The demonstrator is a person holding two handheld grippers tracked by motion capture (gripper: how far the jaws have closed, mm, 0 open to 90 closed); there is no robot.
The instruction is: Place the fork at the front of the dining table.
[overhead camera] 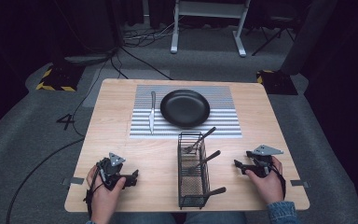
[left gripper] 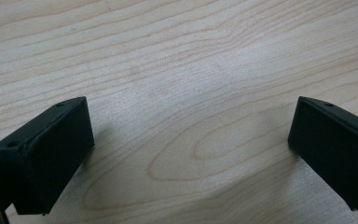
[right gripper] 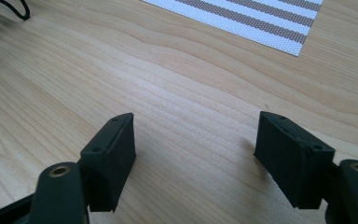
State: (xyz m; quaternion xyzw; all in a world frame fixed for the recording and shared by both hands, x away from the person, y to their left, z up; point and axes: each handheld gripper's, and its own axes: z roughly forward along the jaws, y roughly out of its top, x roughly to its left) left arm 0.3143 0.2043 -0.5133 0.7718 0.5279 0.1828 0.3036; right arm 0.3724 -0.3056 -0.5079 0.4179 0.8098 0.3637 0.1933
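Seen from above: a light wooden tabletop (overhead camera: 121,140) on a grey carpeted floor. Toward the far edge, a striped grey-and-white placemat (overhead camera: 228,126), with a black round plate (overhead camera: 185,108) resting on it, centred. Just left of the plate, on the mat's left part, a table knife (overhead camera: 152,112) lying lengthwise, pointing from far edge to near edge.

Near the middle of the near edge, a black wire-mesh basket (overhead camera: 192,186) lying lengthwise — inside it several pieces of dark-handled cutlery (overhead camera: 200,161), handles sticking out to the right over the rim; exact kinds hard to tell.

At the near-left corner, the left gripper (left gripper: 191,135) held in a hand (overhead camera: 103,196), low over bare wood. Jaws wide apart, nothing between them.

At the near-right corner, the right gripper (right gripper: 196,140) held in a hand (overhead camera: 268,184) with a denim cuff (overhead camera: 280,211) — jaws likewise spread wide, holding nothing, bare wood beneath, a corner of the striped mat farther off.
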